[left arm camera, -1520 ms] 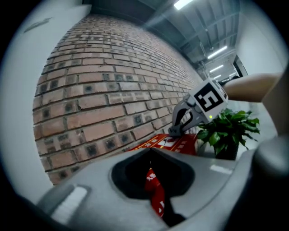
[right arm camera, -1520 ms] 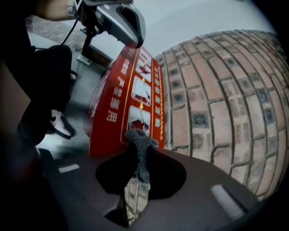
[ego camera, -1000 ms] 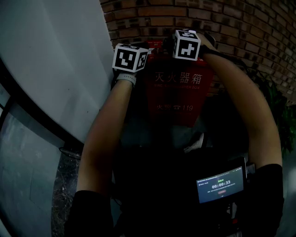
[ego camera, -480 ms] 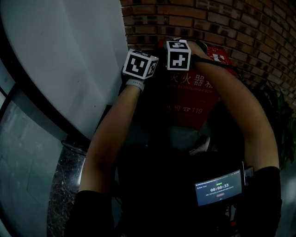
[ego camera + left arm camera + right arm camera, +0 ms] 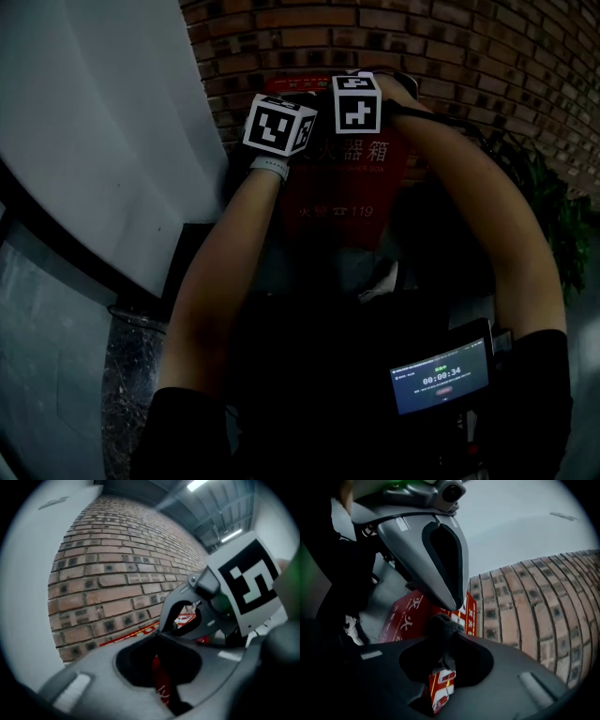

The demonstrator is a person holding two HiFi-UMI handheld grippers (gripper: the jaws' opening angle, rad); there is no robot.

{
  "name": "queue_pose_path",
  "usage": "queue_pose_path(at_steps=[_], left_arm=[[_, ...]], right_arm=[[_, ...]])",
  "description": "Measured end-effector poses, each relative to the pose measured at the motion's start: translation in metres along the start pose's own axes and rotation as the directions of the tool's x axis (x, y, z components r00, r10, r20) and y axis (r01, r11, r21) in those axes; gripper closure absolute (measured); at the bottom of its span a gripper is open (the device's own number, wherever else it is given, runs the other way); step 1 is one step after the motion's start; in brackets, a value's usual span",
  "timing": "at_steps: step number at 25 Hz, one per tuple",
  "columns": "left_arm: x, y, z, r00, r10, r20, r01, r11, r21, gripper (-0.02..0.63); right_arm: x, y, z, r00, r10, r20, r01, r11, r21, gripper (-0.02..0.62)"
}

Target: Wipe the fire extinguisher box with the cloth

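The red fire extinguisher box (image 5: 349, 192) stands against the brick wall (image 5: 469, 47), white characters on its front. Both grippers are over its top, their jaws hidden behind their marker cubes in the head view: the left cube (image 5: 279, 125) and the right cube (image 5: 356, 101). My right gripper (image 5: 445, 637) is shut on a dark grey cloth (image 5: 442, 626), which is bunched at the jaw tips above the box (image 5: 410, 618). My left gripper (image 5: 159, 633) is shut with nothing seen between its jaws. Its tip (image 5: 452, 605) sits just above the cloth.
A white curved wall (image 5: 103, 141) closes in the left side. Dark green plant leaves (image 5: 555, 211) are at the right. A white shoe (image 5: 380, 281) shows on the grey floor below the box. A lit timer screen (image 5: 441, 375) sits by my right arm.
The two grippers have drawn closer together over the top of the box: the left one shifted right, the right one shifted left and slightly down. The head view also swung sideways.
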State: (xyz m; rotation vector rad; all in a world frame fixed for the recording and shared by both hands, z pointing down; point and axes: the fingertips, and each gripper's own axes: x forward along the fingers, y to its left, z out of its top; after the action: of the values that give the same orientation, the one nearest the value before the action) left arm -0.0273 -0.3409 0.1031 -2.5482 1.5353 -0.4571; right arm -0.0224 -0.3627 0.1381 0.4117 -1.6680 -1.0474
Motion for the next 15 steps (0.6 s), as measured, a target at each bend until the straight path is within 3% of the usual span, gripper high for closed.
queue_pose_path(at_steps=[15], left_arm=[[0.078, -0.137, 0.053, 0.982, -0.177, 0.065, 0.177, 0.984, 0.004, 0.603]], right_arm=[[-0.054, 0.030, -0.154, 0.988, -0.024, -0.153, 0.041, 0.993, 0.109, 0.537]])
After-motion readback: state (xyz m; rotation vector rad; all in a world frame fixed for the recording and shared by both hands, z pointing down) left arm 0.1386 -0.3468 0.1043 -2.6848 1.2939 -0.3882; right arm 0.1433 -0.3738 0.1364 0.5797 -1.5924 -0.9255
